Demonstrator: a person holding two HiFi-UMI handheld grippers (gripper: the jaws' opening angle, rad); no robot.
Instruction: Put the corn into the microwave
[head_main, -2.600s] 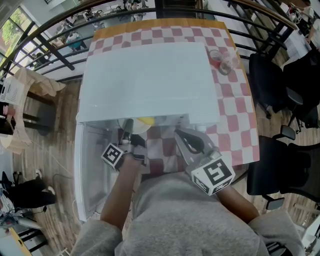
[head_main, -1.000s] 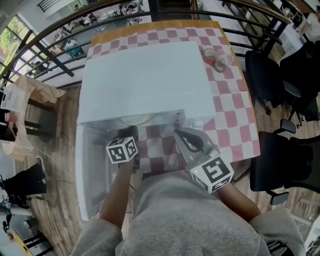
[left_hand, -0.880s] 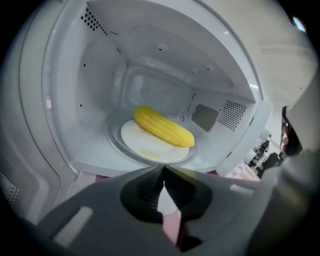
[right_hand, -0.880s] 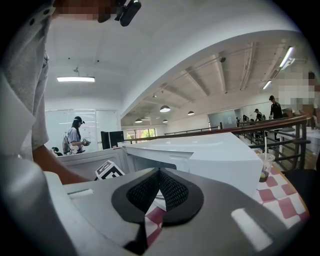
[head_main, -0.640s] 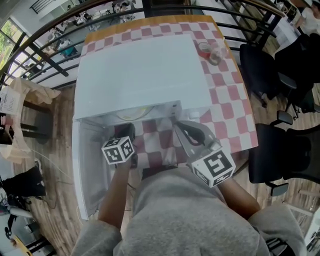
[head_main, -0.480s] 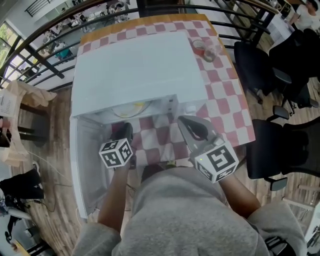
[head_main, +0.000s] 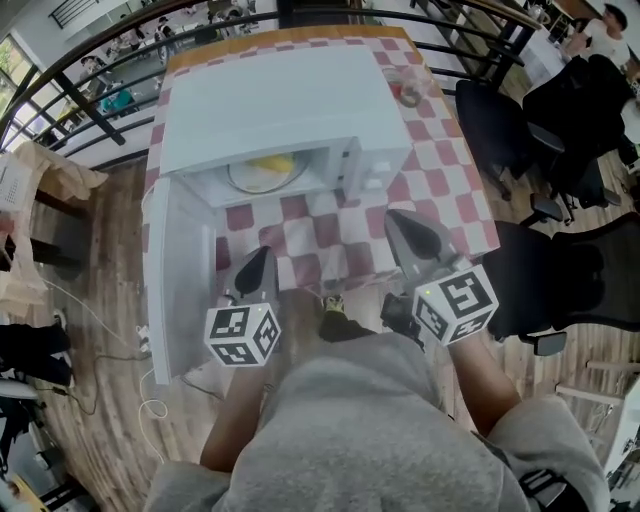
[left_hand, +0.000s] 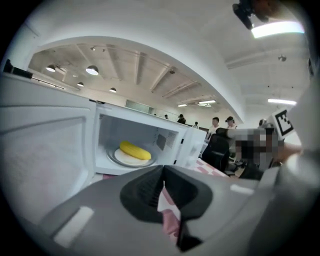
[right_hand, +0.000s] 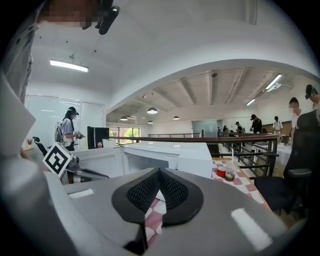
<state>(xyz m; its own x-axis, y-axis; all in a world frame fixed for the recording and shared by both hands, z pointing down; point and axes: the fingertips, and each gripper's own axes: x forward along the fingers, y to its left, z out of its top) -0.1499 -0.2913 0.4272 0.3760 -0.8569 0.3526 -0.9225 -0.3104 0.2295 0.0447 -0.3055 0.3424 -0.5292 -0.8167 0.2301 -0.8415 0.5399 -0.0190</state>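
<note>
The yellow corn (head_main: 270, 164) lies on the round plate (head_main: 245, 178) inside the white microwave (head_main: 280, 95), whose door (head_main: 176, 280) hangs open to the left. In the left gripper view the corn (left_hand: 135, 150) rests on that plate (left_hand: 120, 159), well ahead of the jaws. My left gripper (head_main: 256, 268) is shut and empty, in front of the open door near the table's edge. My right gripper (head_main: 408, 224) is also shut on nothing, over the checked cloth (head_main: 330, 235) to the right of the cavity. Both sets of pads meet with only cloth showing behind them.
Two small cups (head_main: 408, 90) stand on the cloth right of the microwave, also the cups (right_hand: 228, 173) in the right gripper view. Black office chairs (head_main: 515, 125) crowd the table's right side. A railing runs behind the table. People stand in the background.
The left gripper has drawn back out of the microwave cavity toward me and risen, leaving the corn on the plate. The right gripper has pulled back a little too.
</note>
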